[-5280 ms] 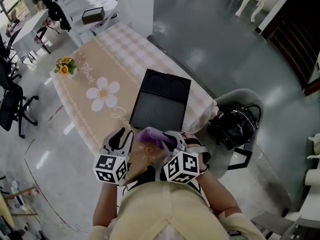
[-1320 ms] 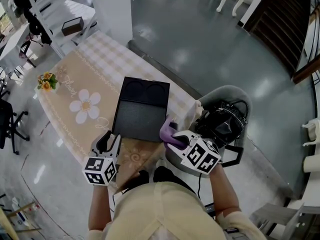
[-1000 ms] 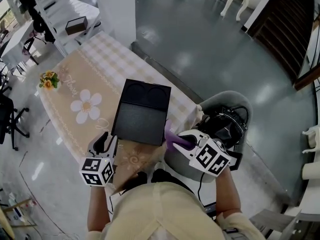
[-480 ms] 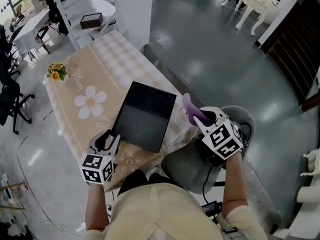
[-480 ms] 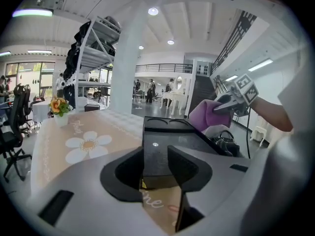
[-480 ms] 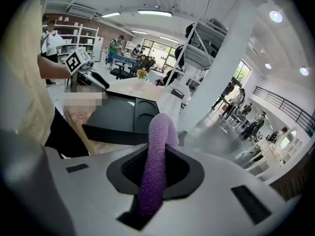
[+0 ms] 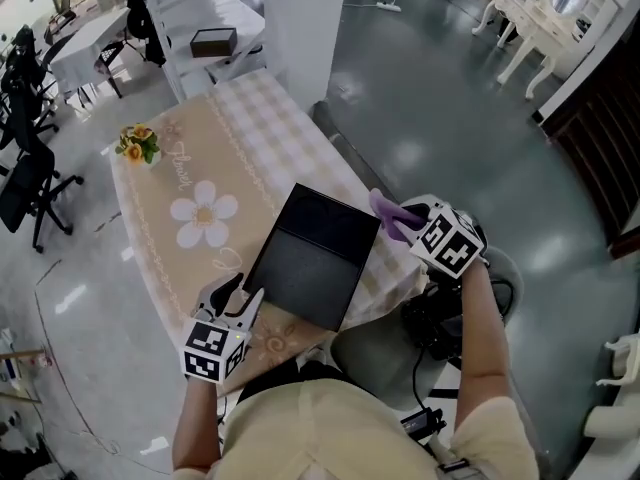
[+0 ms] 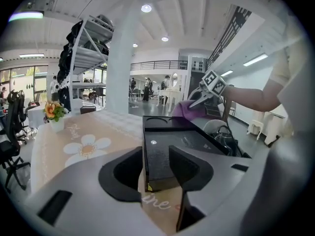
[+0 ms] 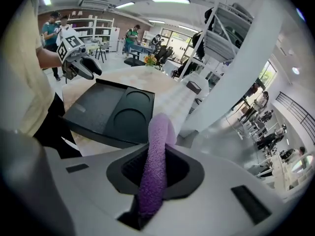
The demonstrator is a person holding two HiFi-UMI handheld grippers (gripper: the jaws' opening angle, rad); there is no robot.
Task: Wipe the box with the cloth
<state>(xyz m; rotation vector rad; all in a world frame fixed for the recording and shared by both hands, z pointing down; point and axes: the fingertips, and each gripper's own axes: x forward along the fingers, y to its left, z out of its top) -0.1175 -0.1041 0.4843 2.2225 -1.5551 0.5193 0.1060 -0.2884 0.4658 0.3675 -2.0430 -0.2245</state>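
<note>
On the table (image 7: 190, 168) lies the black box (image 7: 315, 258), close to the front edge. The left gripper (image 7: 240, 293) is at its near corner, jaws opening, with that corner between them. The right gripper (image 7: 405, 216) is clamped tight on the purple cloth (image 7: 385, 208) — raised just beside the box's far right corner.

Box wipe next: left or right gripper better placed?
Right, probably. The right gripper is shut on the purple cloth, just by the far right corner of the box. The left gripper has no cloth; its jaws are opening around the box's near corner, so it looks suited to steadying.
</note>
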